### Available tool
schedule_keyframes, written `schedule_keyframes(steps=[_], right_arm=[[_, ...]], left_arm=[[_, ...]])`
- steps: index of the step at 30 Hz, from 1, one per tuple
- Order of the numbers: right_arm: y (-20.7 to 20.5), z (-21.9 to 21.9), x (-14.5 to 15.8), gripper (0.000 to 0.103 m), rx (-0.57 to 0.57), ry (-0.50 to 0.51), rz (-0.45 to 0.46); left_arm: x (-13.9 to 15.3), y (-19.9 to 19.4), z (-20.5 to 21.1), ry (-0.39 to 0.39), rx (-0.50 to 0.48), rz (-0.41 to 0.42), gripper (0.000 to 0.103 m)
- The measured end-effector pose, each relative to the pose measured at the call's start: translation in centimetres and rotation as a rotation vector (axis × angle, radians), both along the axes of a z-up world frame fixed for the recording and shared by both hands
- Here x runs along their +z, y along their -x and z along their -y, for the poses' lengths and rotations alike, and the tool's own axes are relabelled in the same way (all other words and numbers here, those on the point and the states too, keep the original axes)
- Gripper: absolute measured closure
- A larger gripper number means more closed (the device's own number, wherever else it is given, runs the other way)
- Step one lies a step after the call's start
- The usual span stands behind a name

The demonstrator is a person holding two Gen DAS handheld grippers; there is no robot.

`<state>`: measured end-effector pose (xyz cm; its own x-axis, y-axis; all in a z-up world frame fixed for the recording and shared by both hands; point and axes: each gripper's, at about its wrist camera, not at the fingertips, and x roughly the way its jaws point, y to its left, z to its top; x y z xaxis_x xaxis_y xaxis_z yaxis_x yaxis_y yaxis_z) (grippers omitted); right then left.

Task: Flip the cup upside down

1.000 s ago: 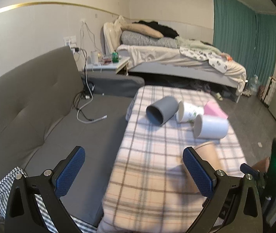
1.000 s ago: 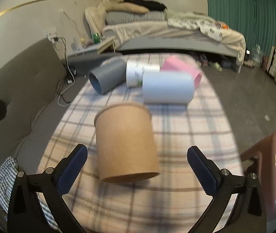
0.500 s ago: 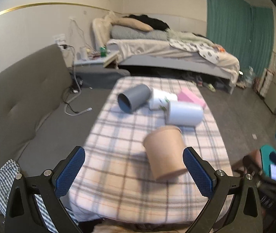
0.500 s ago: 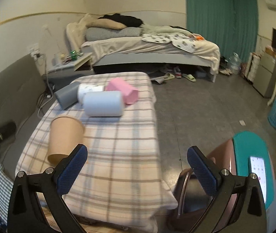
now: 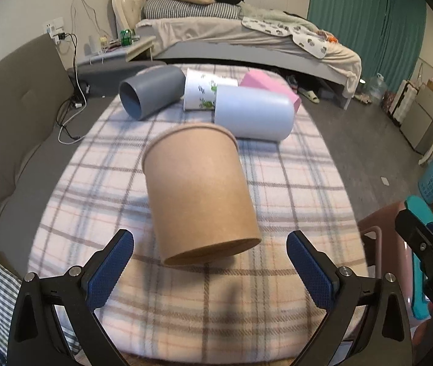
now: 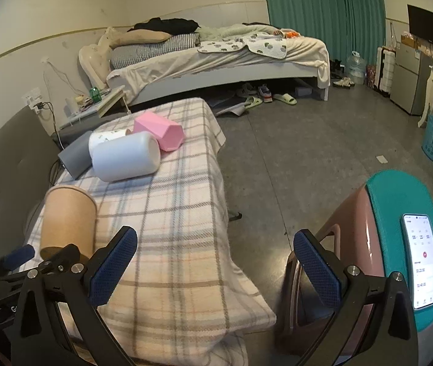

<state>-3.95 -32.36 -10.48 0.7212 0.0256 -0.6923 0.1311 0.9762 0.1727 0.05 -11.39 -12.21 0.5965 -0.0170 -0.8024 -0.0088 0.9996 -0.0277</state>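
The left gripper (image 5: 210, 265) hangs low over the near edge of the plaid table (image 5: 292, 183), its jaws wide apart and holding nothing. Straight ahead, between the lines of its two blue pads but apart from them, stands the brown cup (image 5: 199, 189), rim up and leaning a little in this view. The right gripper (image 6: 216, 262) is off to the side, past the table's edge over the floor, jaws also apart and empty.

Behind the brown cup lie four more on their sides: a white cup (image 5: 254, 116) just beyond it, then a grey cup (image 5: 150, 94), a printed cup (image 5: 204, 94) and a pink cup (image 5: 269, 87) huddled together.

The brown cup looks like light paper. A hard squeeze would likely crush its wall; a pad nudging it first could tip it, and it might roll off the soft cloth. Swinging it over could knock the white cup just behind.
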Motion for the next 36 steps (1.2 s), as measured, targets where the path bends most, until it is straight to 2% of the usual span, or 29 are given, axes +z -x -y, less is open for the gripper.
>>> schedule_keyframes(steps=[4,9,11,12,19,26,36], right_arm=[[-0.7,0.2,-1.3,0.000,-0.004,-0.006,-0.026],[-1.1,-0.1,-2.3,0.000,0.007,-0.008,-0.053],[-1.1,-0.2,-2.4,0.000,0.007,-0.008,-0.051],[-1.1,-0.2,-2.3,0.000,0.006,-0.009,-0.050],[-0.5,-0.5,-1.3,0.000,0.001,-0.004,-0.025],[0.0,-1.1,-0.6,0.000,0.008,-0.016,-0.013],[0.1,-1.7,-0.2,0.000,0.029,-0.014,-0.003]], left_arm=[[-1.0,-0.7,-0.3,0.002,0.031,-0.007,0.002],[-1.4,-0.8,-0.2,0.009,0.014,-0.010,0.003],[-1.3,-0.8,-0.2,0.014,-0.001,-0.010,0.021],[-1.3,-0.8,-0.1,0.006,-0.007,-0.015,0.022],[0.6,-0.3,-0.1,0.002,-0.056,0.016,0.022],[4.0,-0.5,0.2,-0.058,-0.130,0.093,0.024],[5.3,-2.6,-1.1,0.001,-0.138,0.101,0.024]])
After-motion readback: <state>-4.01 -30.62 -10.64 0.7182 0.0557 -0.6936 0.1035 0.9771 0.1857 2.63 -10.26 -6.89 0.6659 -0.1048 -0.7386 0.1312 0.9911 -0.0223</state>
